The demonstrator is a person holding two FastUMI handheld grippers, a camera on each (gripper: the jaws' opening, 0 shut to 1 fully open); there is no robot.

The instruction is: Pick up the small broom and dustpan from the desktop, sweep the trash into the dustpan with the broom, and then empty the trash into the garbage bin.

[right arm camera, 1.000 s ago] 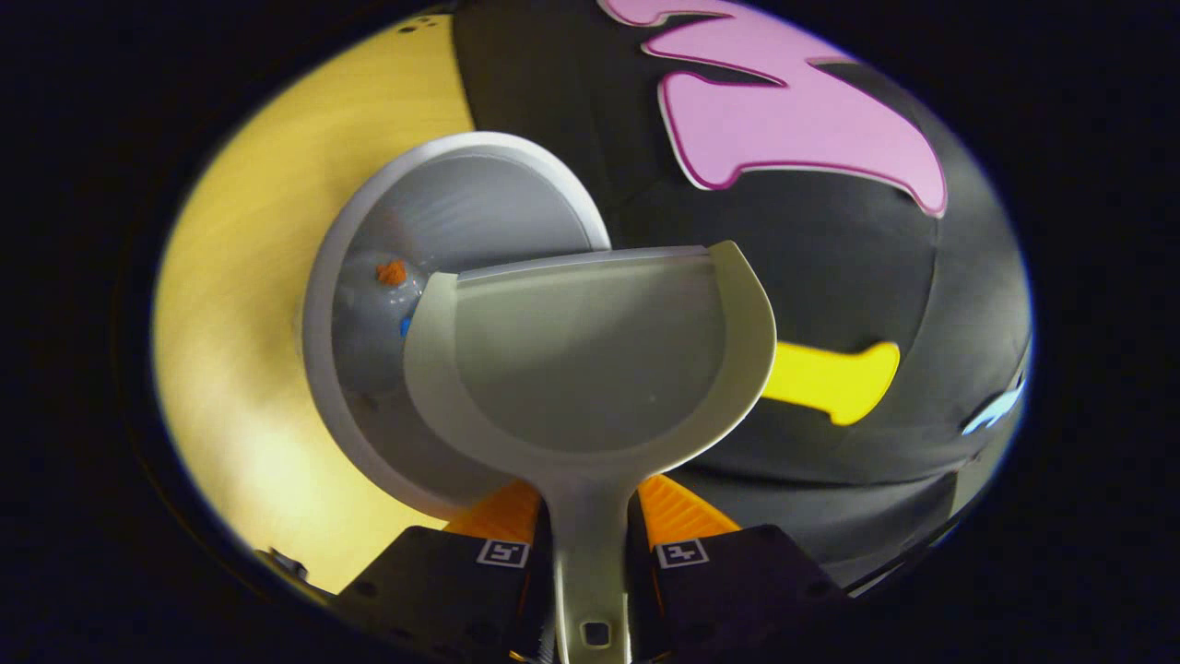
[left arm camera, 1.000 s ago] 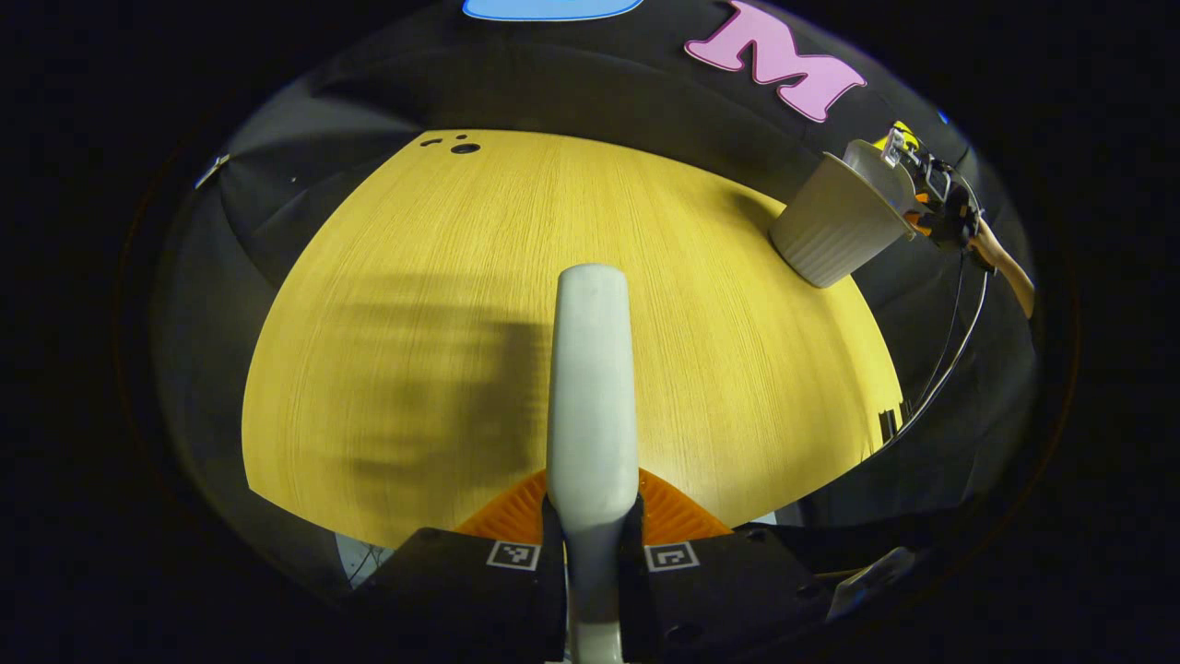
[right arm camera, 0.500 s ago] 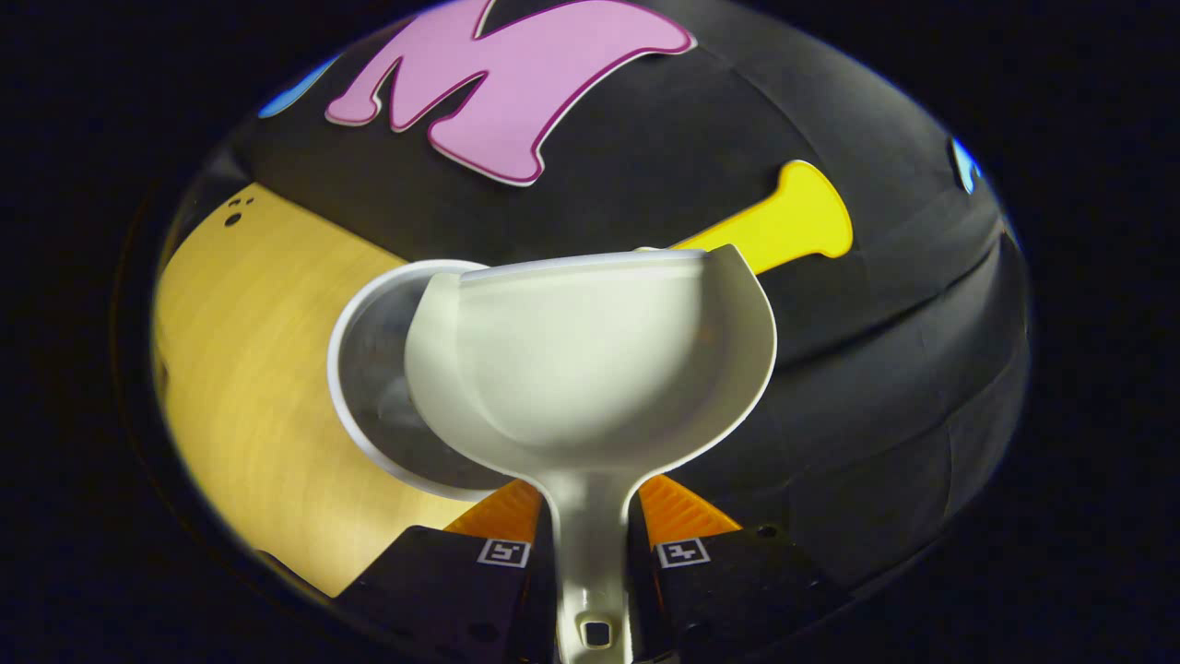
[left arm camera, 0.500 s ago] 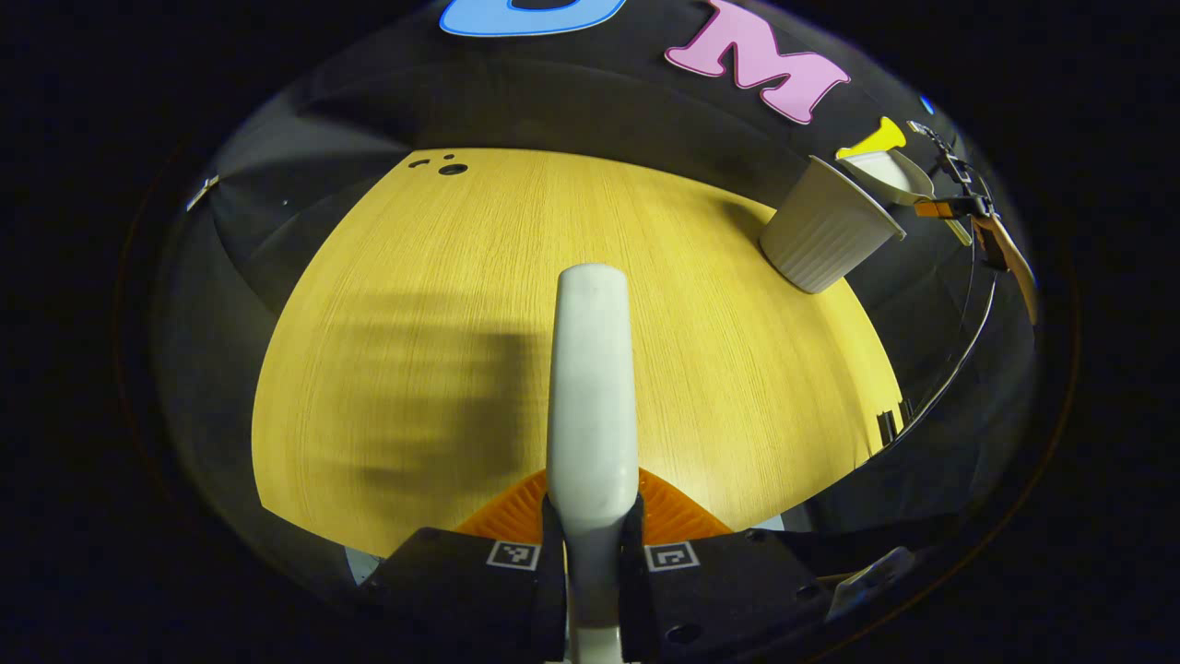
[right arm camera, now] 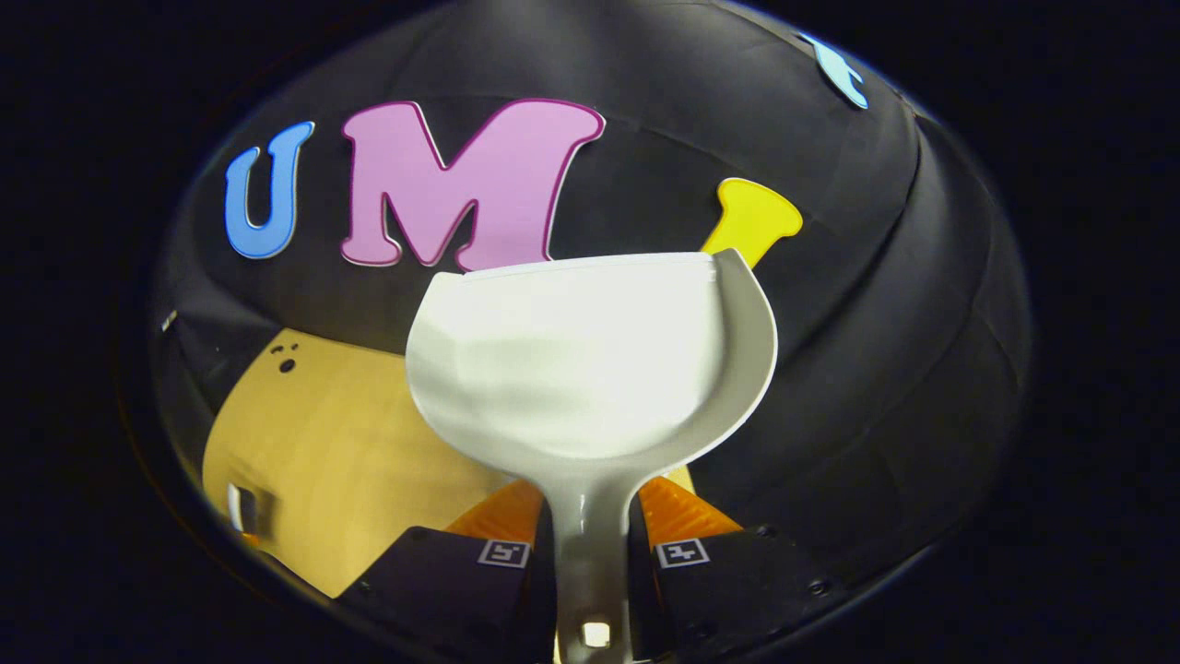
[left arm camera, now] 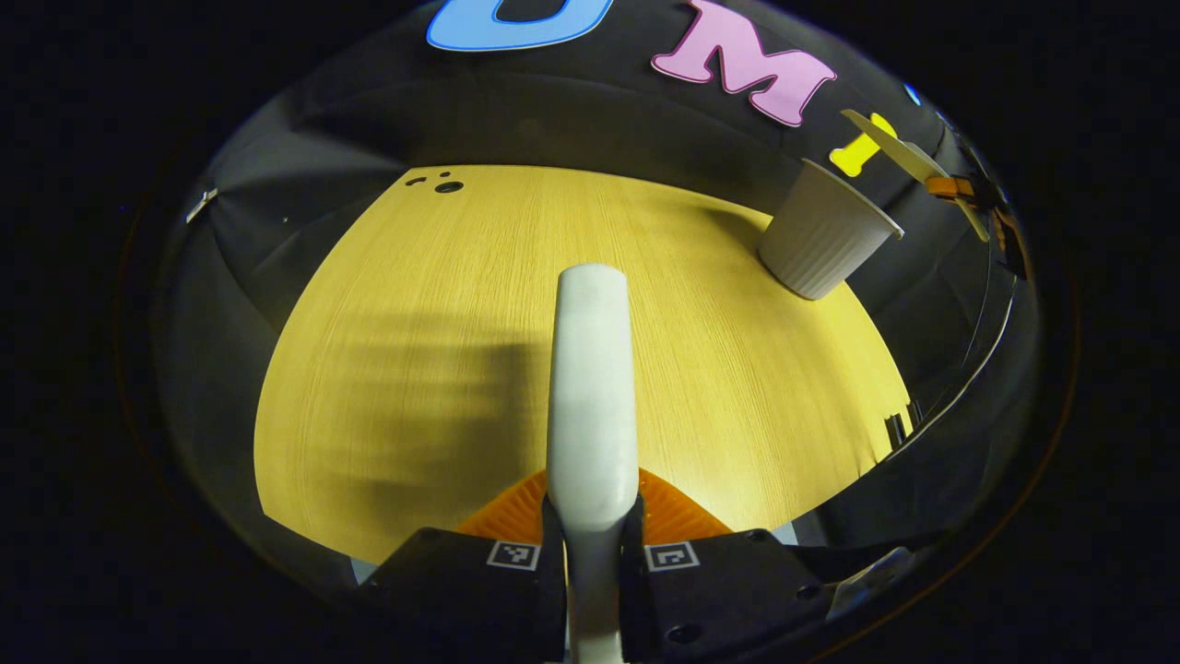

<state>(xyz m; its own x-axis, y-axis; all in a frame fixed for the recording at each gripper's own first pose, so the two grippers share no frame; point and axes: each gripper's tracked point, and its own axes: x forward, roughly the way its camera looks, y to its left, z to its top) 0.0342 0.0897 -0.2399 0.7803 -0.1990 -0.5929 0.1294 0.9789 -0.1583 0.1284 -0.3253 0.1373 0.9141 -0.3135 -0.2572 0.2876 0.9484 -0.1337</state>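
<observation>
left gripper: black body showing two small square black-and-white markers, with ribbed plates behind the fingers
right gripper: black body wearing the same paired square markers, round screw heads dotting its top face
cable: thin, dark, curving down

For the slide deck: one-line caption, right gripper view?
Right gripper holds the empty dustpan level above the wooden desktop.

Just a yellow wood-grain tabletop with a few small dark holes near its far left corner. A soft striped shadow falls across the near half, and a thin cable curves past the right edge.
</observation>
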